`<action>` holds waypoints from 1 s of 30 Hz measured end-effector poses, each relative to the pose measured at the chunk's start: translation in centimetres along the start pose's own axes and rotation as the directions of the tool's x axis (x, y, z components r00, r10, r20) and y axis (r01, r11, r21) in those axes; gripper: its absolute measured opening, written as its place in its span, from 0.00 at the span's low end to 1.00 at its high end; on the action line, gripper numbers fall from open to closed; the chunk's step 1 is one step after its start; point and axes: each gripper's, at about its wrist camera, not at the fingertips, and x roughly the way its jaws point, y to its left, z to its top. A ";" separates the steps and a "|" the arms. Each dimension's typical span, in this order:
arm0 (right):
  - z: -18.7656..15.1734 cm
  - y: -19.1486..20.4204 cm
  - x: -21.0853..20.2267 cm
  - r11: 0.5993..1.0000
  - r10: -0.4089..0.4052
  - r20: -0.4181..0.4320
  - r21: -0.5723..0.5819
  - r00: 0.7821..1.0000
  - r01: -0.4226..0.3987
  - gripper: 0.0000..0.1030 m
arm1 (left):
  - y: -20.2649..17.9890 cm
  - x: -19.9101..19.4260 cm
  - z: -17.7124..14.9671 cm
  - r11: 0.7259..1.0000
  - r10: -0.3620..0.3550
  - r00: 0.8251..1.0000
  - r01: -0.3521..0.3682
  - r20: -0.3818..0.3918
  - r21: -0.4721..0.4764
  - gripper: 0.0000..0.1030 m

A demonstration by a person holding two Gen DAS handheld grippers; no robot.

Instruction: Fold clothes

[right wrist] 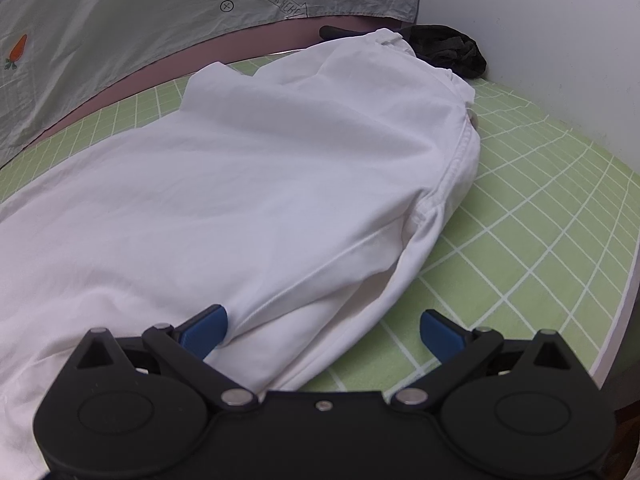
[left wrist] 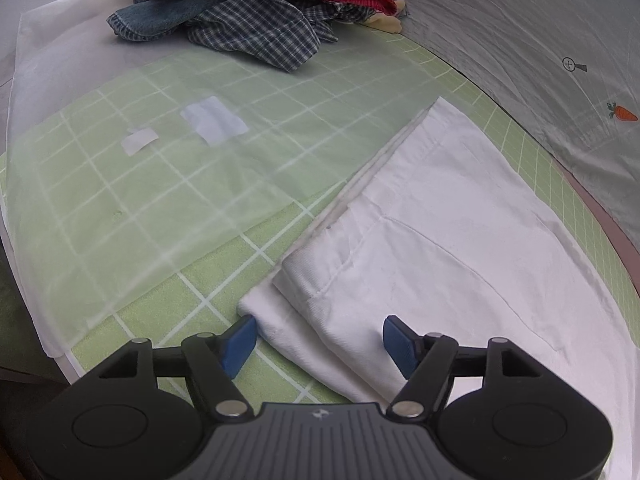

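White trousers [left wrist: 460, 216] lie folded lengthwise on the green grid mat [left wrist: 208, 280]. In the left wrist view their leg hems point toward me, and my left gripper [left wrist: 320, 340] hovers open over the hem corner, blue pads either side of the cloth without pressing it. In the right wrist view the same trousers [right wrist: 260, 168] stretch away to a gathered waistband at the far right. My right gripper [right wrist: 324, 332] is open wide over their near edge, its left fingertip [right wrist: 208, 330] against a fold and the right one over bare mat [right wrist: 520, 240].
A pile of denim, plaid and red clothes [left wrist: 240, 12] sits at the mat's far end, beside a translucent white sheet [left wrist: 120, 140]. A person in a grey carrot-print shirt [left wrist: 560, 60] stands along the far side. A black garment [right wrist: 448, 48] lies by the white wall [right wrist: 540, 40].
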 end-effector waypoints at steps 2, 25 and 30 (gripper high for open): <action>0.0 -0.1 0.0 1.000 0.004 -0.002 0.008 1.000 -0.004 1.00 | -0.1 0.2 0.1 1.000 0.004 1.000 -0.004 0.004 0.006 0.69; 4.0 -0.6 -0.9 0.992 0.033 -0.084 -0.119 0.996 -0.043 1.00 | -12.7 -5.0 -0.9 0.956 -0.077 0.966 0.002 0.246 0.292 0.13; 5.0 -2.7 -0.3 0.994 0.070 -0.094 -0.075 0.993 -0.078 1.00 | -19.9 -5.2 -4.2 0.907 -0.185 0.956 0.076 0.229 0.414 0.12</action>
